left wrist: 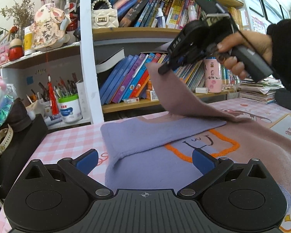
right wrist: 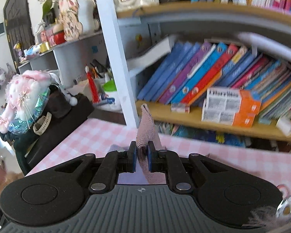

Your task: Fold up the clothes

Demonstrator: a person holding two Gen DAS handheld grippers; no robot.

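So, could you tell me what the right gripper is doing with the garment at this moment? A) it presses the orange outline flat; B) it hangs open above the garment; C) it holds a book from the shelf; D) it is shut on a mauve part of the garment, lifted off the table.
D: the right gripper has its blue pads closed on a mauve fold of the garment, which rises from the table to its tips.
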